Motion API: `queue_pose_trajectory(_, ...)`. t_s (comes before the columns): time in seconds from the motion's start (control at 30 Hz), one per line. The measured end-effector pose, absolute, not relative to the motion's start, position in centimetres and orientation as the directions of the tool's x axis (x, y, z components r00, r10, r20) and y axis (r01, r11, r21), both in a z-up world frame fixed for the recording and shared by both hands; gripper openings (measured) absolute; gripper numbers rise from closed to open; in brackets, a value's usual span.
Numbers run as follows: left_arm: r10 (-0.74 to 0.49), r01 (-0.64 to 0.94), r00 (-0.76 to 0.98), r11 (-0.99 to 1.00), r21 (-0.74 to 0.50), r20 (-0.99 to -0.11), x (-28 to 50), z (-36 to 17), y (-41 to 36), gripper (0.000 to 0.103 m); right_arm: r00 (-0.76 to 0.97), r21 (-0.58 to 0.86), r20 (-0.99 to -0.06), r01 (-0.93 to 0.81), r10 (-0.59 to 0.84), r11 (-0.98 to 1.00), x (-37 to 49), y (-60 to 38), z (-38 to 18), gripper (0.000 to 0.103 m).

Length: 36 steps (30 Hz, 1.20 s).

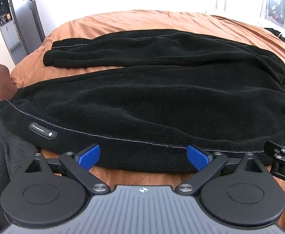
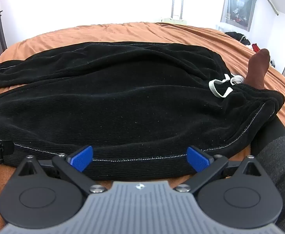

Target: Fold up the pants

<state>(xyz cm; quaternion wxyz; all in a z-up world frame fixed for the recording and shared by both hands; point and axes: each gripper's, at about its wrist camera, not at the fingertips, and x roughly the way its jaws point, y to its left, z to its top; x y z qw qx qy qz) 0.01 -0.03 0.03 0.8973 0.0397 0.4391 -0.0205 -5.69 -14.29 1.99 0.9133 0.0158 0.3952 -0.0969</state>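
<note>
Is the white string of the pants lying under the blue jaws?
No, the white drawstring lies far off at the waistband, while the right gripper sits open at the near side seam.

Pants lie on the bed, legs stretching left.

Left gripper low, jaws spread wide — right gripper alongside, level, jaws likewise wide.

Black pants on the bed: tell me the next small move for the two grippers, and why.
Probably ease both forward and close on the near side seam. The left gripper and right gripper are both open, side by side at the near edge of the black pants, gripping nothing. The pants lie spread lengthwise on the orange bedcover, legs still apart, so lifting that edge likely starts the fold.
</note>
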Motion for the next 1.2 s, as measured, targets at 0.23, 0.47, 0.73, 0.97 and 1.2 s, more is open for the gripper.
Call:
queue_pose_trajectory(0.23, -0.01, 0.074, 0.619, 0.996, 0.045, -0.785, -0.16, -0.04, 0.12, 0.103, 0.672, -0.049, -0.722, 0.187, -0.164, 0.981, -5.77, -14.07, 2.09, 0.098)
queue_pose_trajectory(0.47, -0.008, 0.079, 0.625, 0.995, 0.053, -0.781, -0.37, -0.01, 0.34, 0.103, 0.676, -0.049, -0.719, 0.186, -0.164, 0.981, -6.01, -14.3, 2.28, 0.098)
queue_pose_trajectory(0.73, -0.005, 0.07, 0.618, 0.996, 0.048, -0.786, -0.06, 0.02, 0.08, 0.103, 0.675, -0.052, -0.719, 0.186, -0.166, 0.981, -5.88, -14.12, 2.27, 0.098)
queue_pose_trajectory(0.97, -0.004, 0.072, 0.621, 0.996, 0.051, -0.784, -0.09, 0.16, 0.02, 0.103, 0.676, -0.051, -0.718, 0.186, -0.165, 0.981, -5.92, -14.15, 2.23, 0.098)
queue_pose_trajectory(1.2, -0.005, 0.073, 0.621, 0.996, 0.052, -0.784, -0.09, 0.15, 0.02, 0.103, 0.675, -0.052, -0.719, 0.186, -0.166, 0.981, -5.93, -14.14, 2.25, 0.098)
